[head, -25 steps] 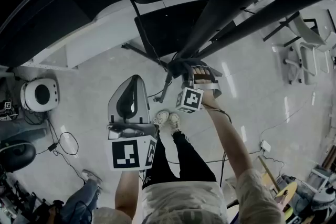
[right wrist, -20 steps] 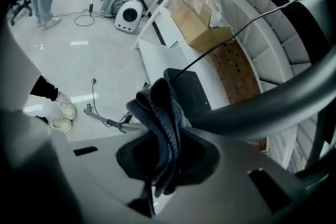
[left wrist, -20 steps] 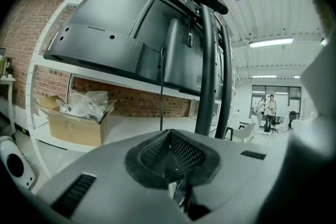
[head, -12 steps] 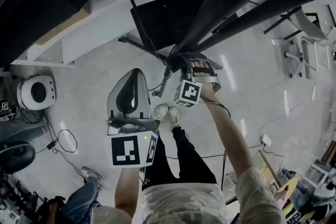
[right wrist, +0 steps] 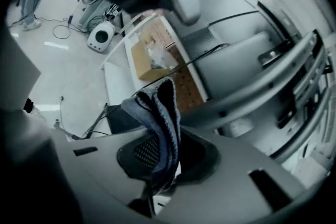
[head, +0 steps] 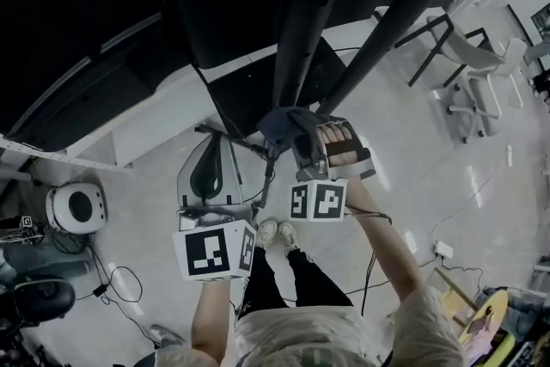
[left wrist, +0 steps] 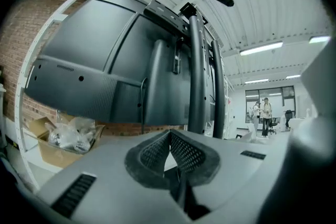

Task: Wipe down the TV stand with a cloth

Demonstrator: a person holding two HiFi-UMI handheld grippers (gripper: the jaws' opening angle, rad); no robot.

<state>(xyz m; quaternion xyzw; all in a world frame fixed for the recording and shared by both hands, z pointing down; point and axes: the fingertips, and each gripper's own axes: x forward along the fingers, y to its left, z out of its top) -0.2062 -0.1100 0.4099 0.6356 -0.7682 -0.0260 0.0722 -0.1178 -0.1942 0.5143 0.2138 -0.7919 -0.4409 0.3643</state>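
Cloth (right wrist: 157,113), dark blue and knitted, is pinched in my right hand-held gripper (right wrist: 165,159). The jaws are clenched on its lower end, and the rest stands up in a loose fold above the pads. In the head view the cloth is bunched at the front of that gripper, right where the two dark posts of the TV stand (head: 301,39) come down. I cannot tell whether it presses on a post or only sits just beside it. In the right gripper view one grey post runs across just beyond the top of the cloth. My left hand-held gripper (left wrist: 169,135) is clenched with nothing in it, the two meshed pads meeting at their tips. It hangs over the floor (head: 146,185) on the near side of the stand's black base, apart from the posts and from the cloth. Its marker cube (head: 215,252) faces up towards me. Its own view looks up the posts at the back of the television (left wrist: 94,71). A cardboard box (left wrist: 52,139) with clear plastic bags in it shows low at the left, in front of a brick wall. A round white machine (head: 77,206) stands on the floor towards the left edge, and a pale chair (head: 473,69) stands towards the right edge. My shoes (head: 275,232) show below the two grippers.
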